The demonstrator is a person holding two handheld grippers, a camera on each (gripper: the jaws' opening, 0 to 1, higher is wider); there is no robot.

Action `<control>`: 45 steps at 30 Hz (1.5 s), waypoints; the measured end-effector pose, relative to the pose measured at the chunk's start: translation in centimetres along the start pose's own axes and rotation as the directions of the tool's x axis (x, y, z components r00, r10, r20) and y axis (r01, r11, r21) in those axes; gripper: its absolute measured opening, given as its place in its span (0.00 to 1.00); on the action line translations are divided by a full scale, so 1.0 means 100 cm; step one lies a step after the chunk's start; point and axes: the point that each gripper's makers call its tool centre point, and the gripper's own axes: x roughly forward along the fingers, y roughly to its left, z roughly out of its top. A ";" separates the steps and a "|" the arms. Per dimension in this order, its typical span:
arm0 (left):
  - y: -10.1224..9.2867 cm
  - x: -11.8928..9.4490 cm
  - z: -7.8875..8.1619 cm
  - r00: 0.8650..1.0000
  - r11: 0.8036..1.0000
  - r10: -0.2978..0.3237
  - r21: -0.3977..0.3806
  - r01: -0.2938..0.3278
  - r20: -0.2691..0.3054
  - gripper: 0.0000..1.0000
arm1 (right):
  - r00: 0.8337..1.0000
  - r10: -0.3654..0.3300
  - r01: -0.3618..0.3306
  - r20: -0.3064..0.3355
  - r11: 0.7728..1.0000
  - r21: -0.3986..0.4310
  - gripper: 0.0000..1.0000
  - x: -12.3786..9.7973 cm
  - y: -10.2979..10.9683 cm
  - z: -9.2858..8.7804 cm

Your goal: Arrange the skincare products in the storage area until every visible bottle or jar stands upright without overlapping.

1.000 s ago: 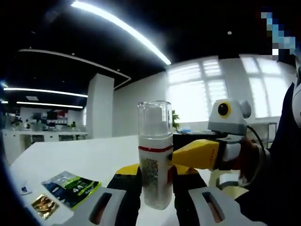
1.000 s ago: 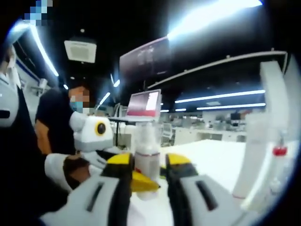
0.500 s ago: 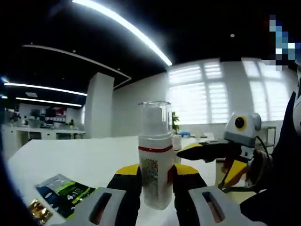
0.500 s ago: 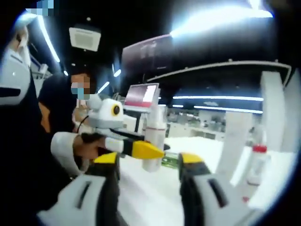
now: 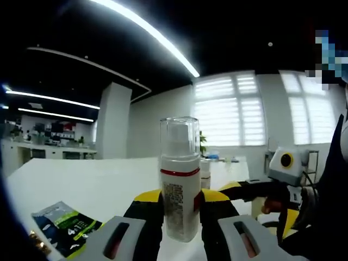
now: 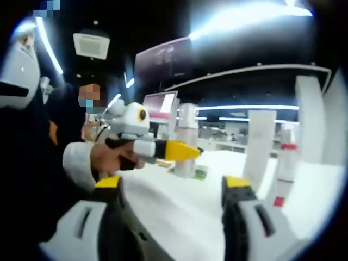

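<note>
The left gripper (image 5: pixel 181 204) is held level over the white table (image 5: pixel 92 182), its jaws clamped on one upright pump bottle (image 5: pixel 179 179) with a clear cap and a red band. In the right gripper view the right gripper (image 6: pixel 173 187) hangs with jaws wide apart — nothing between them. Beyond it stand a white tube (image 6: pixel 258 147) and one red-capped bottle (image 6: pixel 283 174). One dark sachet (image 5: pixel 65 228) lies flat on the table.

Sachet (image 5: pixel 64 228): large "4" legible, rest blurred. Pump bottle (image 5: pixel 179 187) label print unreadable.
</note>
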 end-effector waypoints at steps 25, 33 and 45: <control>-0.003 0.053 -0.026 0.996 0.998 0.050 -0.033 -0.052 -0.068 0.25 | 0.986 -0.168 0.168 -0.004 0.983 0.073 1.00 -0.032 -0.023 -0.013; -0.010 0.065 -0.030 0.997 0.998 0.041 -0.042 -0.044 -0.059 0.25 | 0.983 -0.181 0.182 -0.010 0.982 0.051 1.00 -0.037 -0.023 -0.016; -0.018 0.082 -0.038 0.997 0.999 0.035 0.000 -0.036 -0.062 0.25 | 0.981 -0.193 0.193 -0.016 0.980 0.041 1.00 -0.045 -0.028 -0.019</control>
